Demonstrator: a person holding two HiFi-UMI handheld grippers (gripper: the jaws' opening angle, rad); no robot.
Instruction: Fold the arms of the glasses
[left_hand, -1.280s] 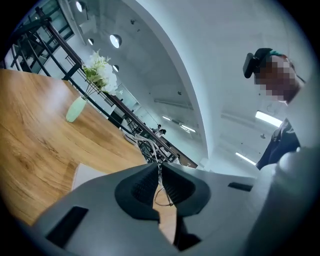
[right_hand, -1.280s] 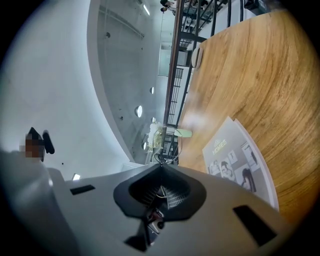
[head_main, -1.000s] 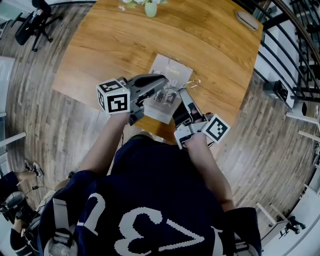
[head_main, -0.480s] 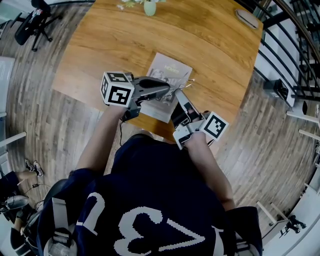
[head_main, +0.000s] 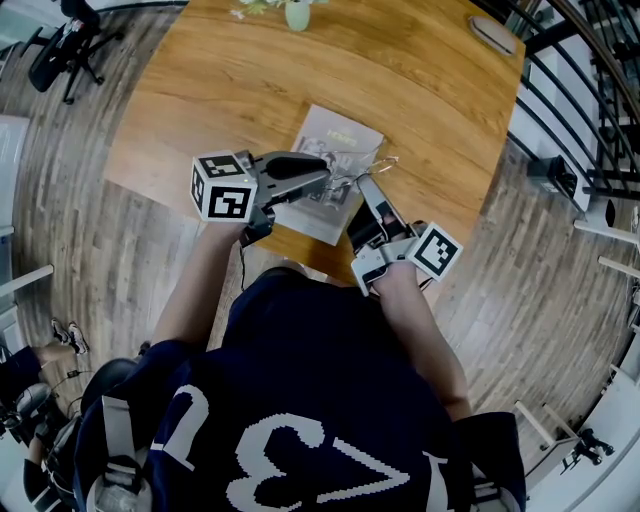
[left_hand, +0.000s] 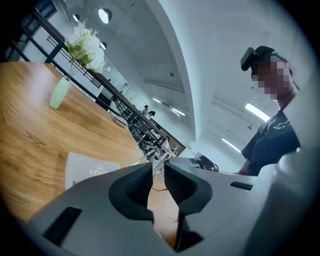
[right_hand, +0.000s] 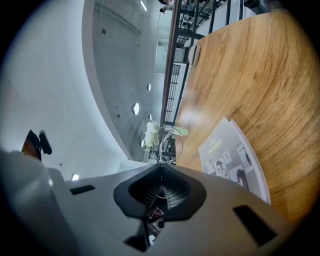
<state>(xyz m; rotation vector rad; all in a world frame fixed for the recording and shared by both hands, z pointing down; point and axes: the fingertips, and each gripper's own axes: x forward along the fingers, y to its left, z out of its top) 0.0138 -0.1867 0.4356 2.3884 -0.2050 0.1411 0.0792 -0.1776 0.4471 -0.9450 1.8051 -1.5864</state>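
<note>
The thin wire-framed glasses (head_main: 366, 171) hang in the air over the magazine's near right corner. My right gripper (head_main: 368, 184) is shut on them, and in the right gripper view the wire frame (right_hand: 167, 142) sticks up out of its closed tips (right_hand: 161, 166). My left gripper (head_main: 328, 180) reaches in from the left, its tips right at the glasses. In the left gripper view a narrow gap shows between the jaws (left_hand: 158, 172), and the glasses' wire (left_hand: 158, 159) sits just beyond the tips. I cannot tell whether the wire touches a jaw.
A magazine (head_main: 335, 135) lies on the wooden table (head_main: 230, 90) under the grippers. A pale green vase of white flowers (head_main: 300, 15) stands at the far edge and a grey oval object (head_main: 495, 40) at the far right corner. A black railing (head_main: 580, 100) runs to the right.
The left gripper has rocked: its marker cube rose toward the table and came back down left. The right gripper and the glasses have stayed almost in place.
</note>
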